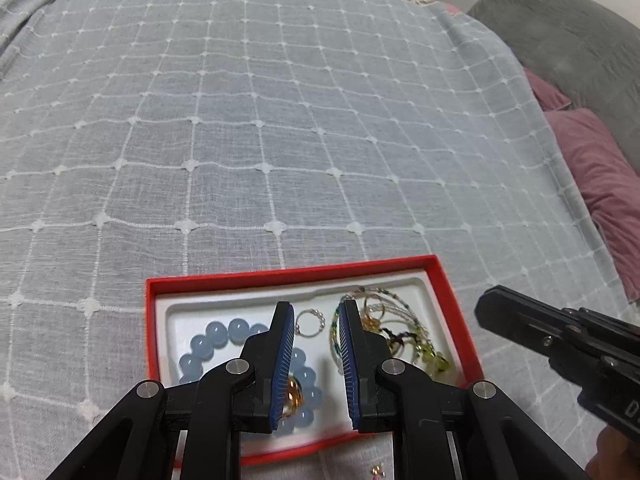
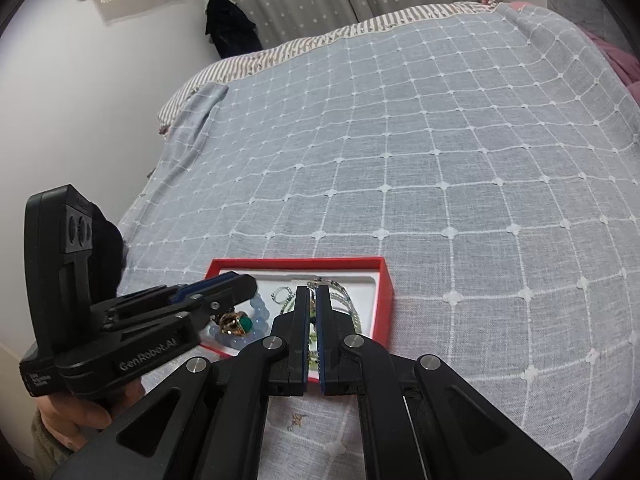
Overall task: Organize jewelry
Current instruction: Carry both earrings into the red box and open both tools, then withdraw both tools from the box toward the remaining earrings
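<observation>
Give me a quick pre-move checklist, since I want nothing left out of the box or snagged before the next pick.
1. Left hand-held gripper empty: ok; jaws slightly apart above the red box, nothing between them.
2. Right hand-held gripper empty: cannot tell; jaws shut, beaded strands right behind them.
3. Gold ring with green stone in the box: ok; it lies on the blue bead bracelet.
4. Beaded necklaces inside the box: ok; piled on the right side.
5. Small silver ring in the box: ok; near the middle.
6. All jewelry gathered: not ok; a small piece lies on the checked cloth, outside the box.
</observation>
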The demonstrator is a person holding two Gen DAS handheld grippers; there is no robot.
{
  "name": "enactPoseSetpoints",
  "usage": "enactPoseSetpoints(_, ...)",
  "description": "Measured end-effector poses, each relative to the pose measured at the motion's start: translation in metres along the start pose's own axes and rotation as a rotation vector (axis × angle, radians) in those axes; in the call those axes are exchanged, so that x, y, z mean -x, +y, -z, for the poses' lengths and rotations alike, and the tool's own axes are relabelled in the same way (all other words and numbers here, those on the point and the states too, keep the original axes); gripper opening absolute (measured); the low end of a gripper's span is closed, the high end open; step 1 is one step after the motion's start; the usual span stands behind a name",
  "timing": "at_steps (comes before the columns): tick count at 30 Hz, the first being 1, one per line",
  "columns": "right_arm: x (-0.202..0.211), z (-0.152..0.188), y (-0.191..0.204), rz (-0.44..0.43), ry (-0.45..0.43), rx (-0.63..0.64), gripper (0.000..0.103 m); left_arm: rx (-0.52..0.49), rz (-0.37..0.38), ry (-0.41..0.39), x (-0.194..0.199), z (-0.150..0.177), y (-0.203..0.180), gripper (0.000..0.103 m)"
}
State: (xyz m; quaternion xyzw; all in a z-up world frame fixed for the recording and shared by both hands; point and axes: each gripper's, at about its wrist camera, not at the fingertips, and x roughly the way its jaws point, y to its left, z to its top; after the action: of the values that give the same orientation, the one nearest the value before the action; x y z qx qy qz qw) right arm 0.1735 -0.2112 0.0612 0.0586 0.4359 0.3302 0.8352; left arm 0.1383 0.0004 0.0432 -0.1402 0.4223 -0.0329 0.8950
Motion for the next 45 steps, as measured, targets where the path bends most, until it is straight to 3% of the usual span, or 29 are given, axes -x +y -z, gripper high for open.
enactPoseSetpoints(4,0.013,-0.001,-0.007,0.006,-0.029,-0.031,0.006,-0.036,-0.037,-0.025,0.016,0.009,-0.004,0.019)
enactPoseSetpoints(8,0.016,0.003,-0.008,-0.006,-0.009,-0.089,0.027,-0.026,-0.061,-0.028,0.023,0.013,-0.003,0.019)
enactPoseSetpoints(11,0.022,0.009,-0.004,-0.042,-0.002,-0.101,0.03,-0.027,-0.061,-0.036,0.028,0.019,-0.006,0.019)
enactPoseSetpoints(20,0.04,0.038,0.003,0.002,0.004,-0.09,0.036,-0.027,-0.113,-0.071,0.048,0.037,-0.003,0.019)
enactPoseSetpoints(23,0.041,0.045,0.005,0.023,0.01,-0.077,0.042,-0.036,-0.141,-0.084,0.054,0.043,0.001,0.023)
enactPoseSetpoints(29,0.037,0.058,0.012,0.018,0.052,-0.06,0.043,-0.026,-0.177,-0.1,0.068,0.058,0.019,0.03)
enactPoseSetpoints(40,0.028,0.064,0.017,0.006,0.108,-0.048,0.045,0.053,-0.132,0.027,0.058,0.107,0.038,0.036)
enactPoseSetpoints(45,0.023,0.068,0.022,0.024,0.125,-0.036,0.045,0.143,-0.097,0.091,0.049,0.126,0.046,0.036)
